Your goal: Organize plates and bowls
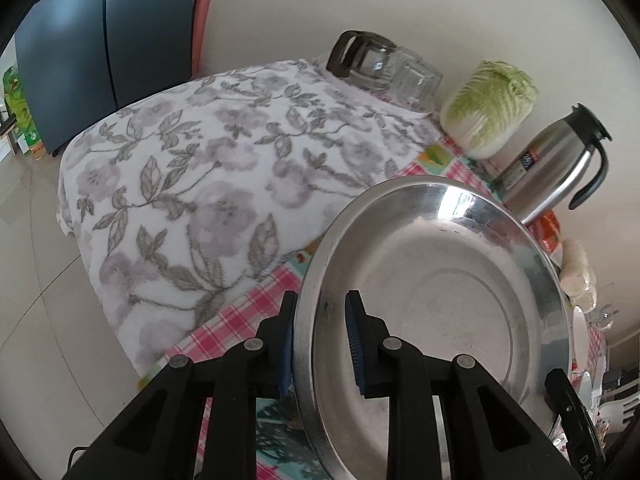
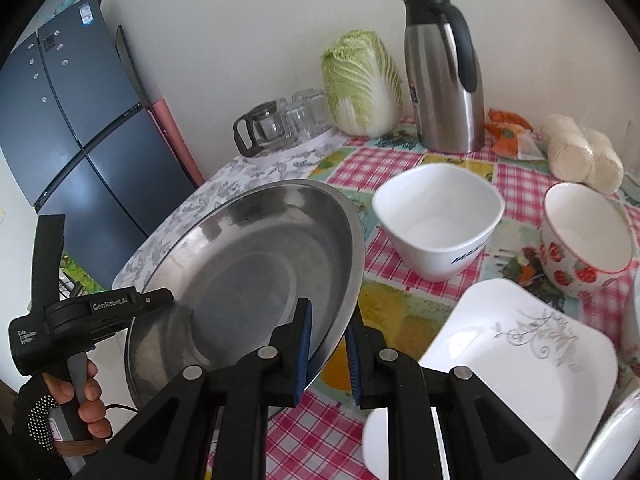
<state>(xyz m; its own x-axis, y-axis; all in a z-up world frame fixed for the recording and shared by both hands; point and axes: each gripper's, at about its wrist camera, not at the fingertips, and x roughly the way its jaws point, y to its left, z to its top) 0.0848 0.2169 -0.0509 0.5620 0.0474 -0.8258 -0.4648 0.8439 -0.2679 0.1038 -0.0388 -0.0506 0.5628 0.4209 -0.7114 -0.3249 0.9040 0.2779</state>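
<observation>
A large steel plate (image 1: pixel 436 292) is held tilted above the table between both grippers. My left gripper (image 1: pixel 320 344) is shut on its left rim. My right gripper (image 2: pixel 328 354) is shut on its right rim; the steel plate (image 2: pixel 248 264) fills the middle of the right wrist view, and the left gripper's body (image 2: pixel 92 312) shows at its far side. On the checked tablecloth (image 2: pixel 400 160) stand a square white bowl (image 2: pixel 438 220), a strawberry-patterned bowl (image 2: pixel 586 240) and a square white plate (image 2: pixel 516 364) with a grey flourish.
A floral cloth (image 1: pixel 208 184) covers the table's left part, with a glass jug (image 1: pixel 362 56) and upturned glasses (image 1: pixel 416 80) at its back. A cabbage (image 2: pixel 362 84), a steel thermos (image 2: pixel 444 72), an orange packet (image 2: pixel 508 128) and a bag of white buns (image 2: pixel 580 156) line the wall. A dark fridge (image 2: pixel 80 120) stands left.
</observation>
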